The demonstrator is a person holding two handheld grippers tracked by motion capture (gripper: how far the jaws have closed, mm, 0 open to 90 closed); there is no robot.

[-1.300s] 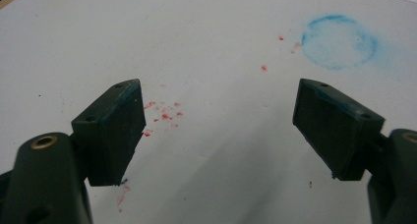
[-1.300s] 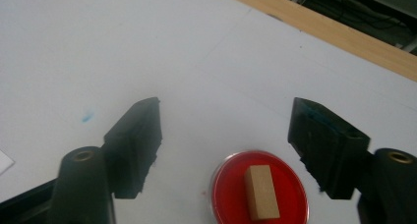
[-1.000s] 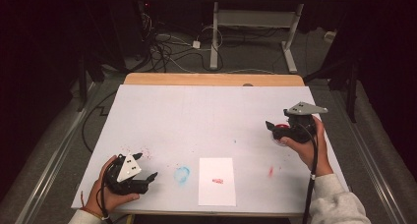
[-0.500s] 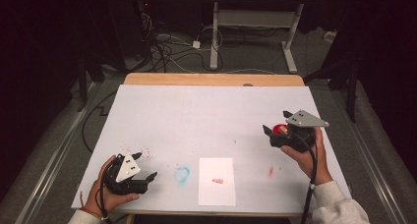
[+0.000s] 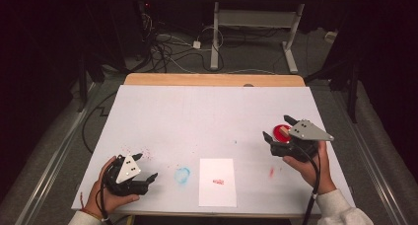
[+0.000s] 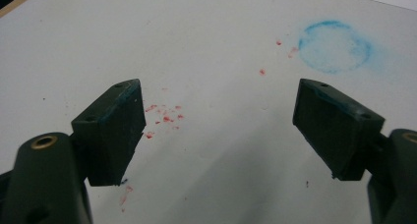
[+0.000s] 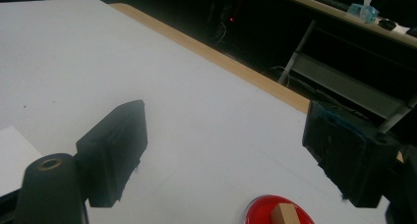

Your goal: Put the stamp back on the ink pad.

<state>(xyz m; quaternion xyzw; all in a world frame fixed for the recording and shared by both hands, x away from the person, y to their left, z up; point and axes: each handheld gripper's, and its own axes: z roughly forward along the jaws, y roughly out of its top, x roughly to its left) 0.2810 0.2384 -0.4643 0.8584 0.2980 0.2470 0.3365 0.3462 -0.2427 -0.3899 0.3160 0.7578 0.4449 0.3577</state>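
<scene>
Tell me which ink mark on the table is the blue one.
The blue ring-shaped smudge, just left of the white paper sheet and near the left gripper. The other marks are red: specks, a streak, and a stamp on the sheet.

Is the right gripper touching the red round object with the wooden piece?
Apart. In the right gripper view the jaws of the right gripper stand wide open, with white table between them and the red round object, which lies low between them.
</scene>
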